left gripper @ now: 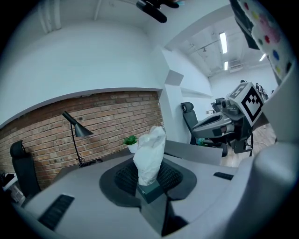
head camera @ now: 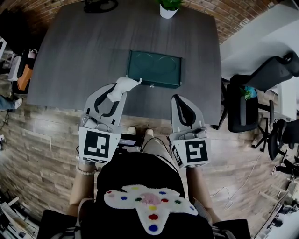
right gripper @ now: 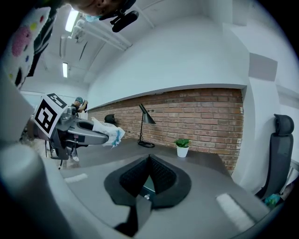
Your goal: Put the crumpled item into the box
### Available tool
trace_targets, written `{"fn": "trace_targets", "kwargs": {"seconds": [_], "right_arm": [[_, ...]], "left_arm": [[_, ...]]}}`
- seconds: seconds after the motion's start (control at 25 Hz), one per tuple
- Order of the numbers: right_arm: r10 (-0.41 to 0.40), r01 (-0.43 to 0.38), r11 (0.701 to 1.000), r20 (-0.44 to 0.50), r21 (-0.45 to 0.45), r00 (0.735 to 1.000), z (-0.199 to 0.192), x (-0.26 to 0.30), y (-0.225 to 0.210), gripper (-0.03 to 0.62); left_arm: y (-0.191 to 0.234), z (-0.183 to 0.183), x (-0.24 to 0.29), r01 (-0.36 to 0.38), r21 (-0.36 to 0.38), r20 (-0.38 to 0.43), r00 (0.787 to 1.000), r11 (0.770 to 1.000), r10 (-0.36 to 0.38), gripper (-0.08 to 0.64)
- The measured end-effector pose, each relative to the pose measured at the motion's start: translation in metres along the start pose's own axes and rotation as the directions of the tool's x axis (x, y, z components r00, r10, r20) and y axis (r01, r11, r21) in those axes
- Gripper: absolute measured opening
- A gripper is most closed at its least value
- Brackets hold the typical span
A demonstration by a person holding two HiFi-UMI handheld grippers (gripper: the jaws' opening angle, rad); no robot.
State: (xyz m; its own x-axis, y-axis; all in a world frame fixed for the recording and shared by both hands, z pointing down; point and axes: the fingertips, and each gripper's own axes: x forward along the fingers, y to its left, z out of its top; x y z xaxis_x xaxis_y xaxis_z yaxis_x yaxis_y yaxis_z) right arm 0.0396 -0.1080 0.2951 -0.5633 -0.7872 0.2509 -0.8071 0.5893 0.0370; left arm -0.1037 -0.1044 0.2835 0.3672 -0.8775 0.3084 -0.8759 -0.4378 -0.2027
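Observation:
A white crumpled item [head camera: 124, 86] sticks up from the tips of my left gripper [head camera: 117, 96], which is shut on it just short of the box's near left corner. In the left gripper view the crumpled item [left gripper: 150, 156] stands upright between the dark pads [left gripper: 125, 178]. The dark green box [head camera: 154, 68] lies open on the dark table [head camera: 79, 56], and its edge [left gripper: 150, 191] shows below the item. My right gripper [head camera: 177, 99] hovers over the table's near edge, right of the box, shut and empty. The right gripper view shows its jaws closed together [right gripper: 148, 162].
A potted plant [head camera: 168, 8] stands at the table's far edge, with a black desk lamp [right gripper: 145, 122] further along it. Black office chairs [head camera: 261, 88] stand to the right of the table. A brick wall runs behind it.

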Motion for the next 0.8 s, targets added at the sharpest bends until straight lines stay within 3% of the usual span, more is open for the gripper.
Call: {"fn": "trace_targets", "kwargs": {"seconds": [0.12, 0.28, 0.36, 0.48, 0.8], "right_arm": [[0.020, -0.020, 1.000, 0.017, 0.011, 1.000, 0.000, 0.003, 0.000, 0.009], [0.041, -0.041, 0.999, 0.017, 0.023, 0.999, -0.007, 0.008, 0.000, 0.009], [0.055, -0.055, 0.998, -0.001, 0.027, 0.999, -0.014, 0.012, 0.002, 0.069], [0.071, -0.070, 0.997, -0.024, 0.044, 0.997, -0.024, 0.019, 0.006, 0.093], [0.090, -0.086, 0.994, -0.066, 0.061, 0.994, -0.053, 0.045, 0.010, 0.097]], "left_arm": [[0.000, 0.000, 0.000, -0.009, -0.030, 0.000, 1.000, 0.999, 0.009, 0.086], [-0.001, -0.003, 0.001, -0.026, -0.015, -0.019, 1.000, 1.000, 0.026, 0.086], [0.000, -0.005, 0.000, -0.036, -0.016, -0.020, 0.999, 0.999, 0.035, 0.086], [0.005, -0.009, -0.003, -0.055, -0.028, -0.027, 0.998, 0.998, 0.054, 0.086], [0.012, -0.028, -0.007, -0.095, -0.064, -0.051, 0.994, 0.993, 0.092, 0.086]]}}
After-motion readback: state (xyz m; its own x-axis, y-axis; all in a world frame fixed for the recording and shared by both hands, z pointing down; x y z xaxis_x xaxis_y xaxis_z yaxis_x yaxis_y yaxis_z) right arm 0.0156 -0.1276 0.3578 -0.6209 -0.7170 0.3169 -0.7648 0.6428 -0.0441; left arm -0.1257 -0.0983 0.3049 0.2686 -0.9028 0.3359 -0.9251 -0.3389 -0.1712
